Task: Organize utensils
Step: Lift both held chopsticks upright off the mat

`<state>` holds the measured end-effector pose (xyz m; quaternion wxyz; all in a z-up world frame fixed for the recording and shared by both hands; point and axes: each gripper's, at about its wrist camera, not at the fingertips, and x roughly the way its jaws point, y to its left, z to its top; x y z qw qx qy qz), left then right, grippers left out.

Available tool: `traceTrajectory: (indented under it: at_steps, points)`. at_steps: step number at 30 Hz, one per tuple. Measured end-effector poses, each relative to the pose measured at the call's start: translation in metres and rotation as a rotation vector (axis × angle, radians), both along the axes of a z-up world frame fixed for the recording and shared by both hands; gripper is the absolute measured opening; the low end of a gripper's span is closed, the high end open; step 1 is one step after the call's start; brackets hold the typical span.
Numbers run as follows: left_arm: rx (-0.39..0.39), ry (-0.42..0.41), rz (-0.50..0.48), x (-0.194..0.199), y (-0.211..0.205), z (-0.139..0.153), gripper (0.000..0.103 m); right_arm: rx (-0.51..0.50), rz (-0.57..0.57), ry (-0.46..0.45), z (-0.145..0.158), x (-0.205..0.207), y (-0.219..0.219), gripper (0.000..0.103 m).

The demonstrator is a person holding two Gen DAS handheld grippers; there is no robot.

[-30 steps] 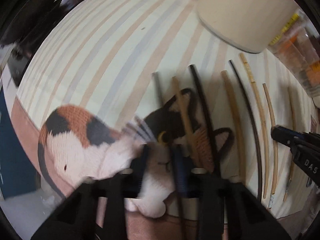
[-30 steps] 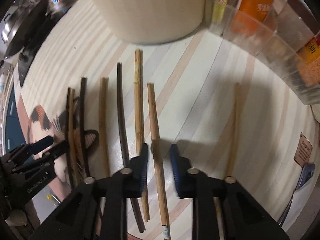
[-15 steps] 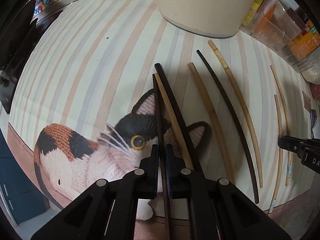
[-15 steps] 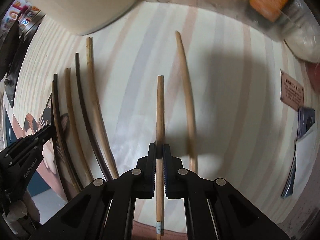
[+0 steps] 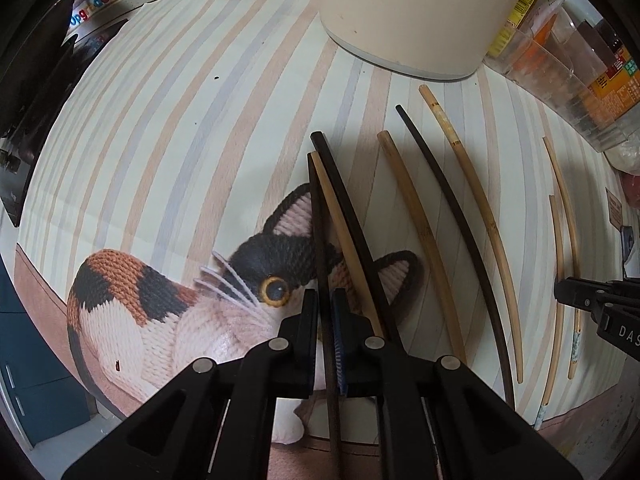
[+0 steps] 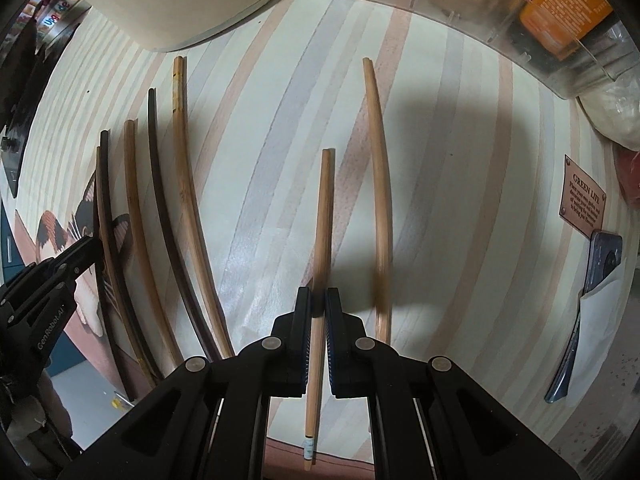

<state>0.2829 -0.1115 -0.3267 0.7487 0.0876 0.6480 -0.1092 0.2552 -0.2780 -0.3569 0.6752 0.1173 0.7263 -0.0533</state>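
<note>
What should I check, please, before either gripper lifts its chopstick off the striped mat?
1. Left gripper shut on the dark chopstick: ok.
2. Right gripper shut on the light chopstick: ok.
3. Dark chopstick clear of its neighbours: not ok; a light chopstick and a black chopstick lie right against it.
4. Light chopstick clear of the next stick: ok, a gap shows.
5. Two grippers apart from each other: ok.
6. Whether the held sticks make a matching pair: not ok, one dark, one light.
</note>
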Motion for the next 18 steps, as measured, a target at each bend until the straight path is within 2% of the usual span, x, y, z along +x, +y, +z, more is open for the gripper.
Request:
traceTrajectory:
  at_steps: [3, 6, 18]
  points:
    - [0.003, -0.004, 0.01, 0.008, 0.003, 0.0, 0.011, -0.004, 0.005, 0.011, -0.005, 0.011, 0.01, 0.007]
    - [0.021, -0.009, 0.03, 0.019, 0.011, 0.001, 0.005, -0.009, 0.006, 0.016, -0.01, 0.023, 0.019, 0.007]
    - [0.054, -0.012, 0.056, 0.038, 0.044, -0.001, 0.005, -0.02, 0.018, 0.009, -0.011, 0.04, 0.031, 0.007]
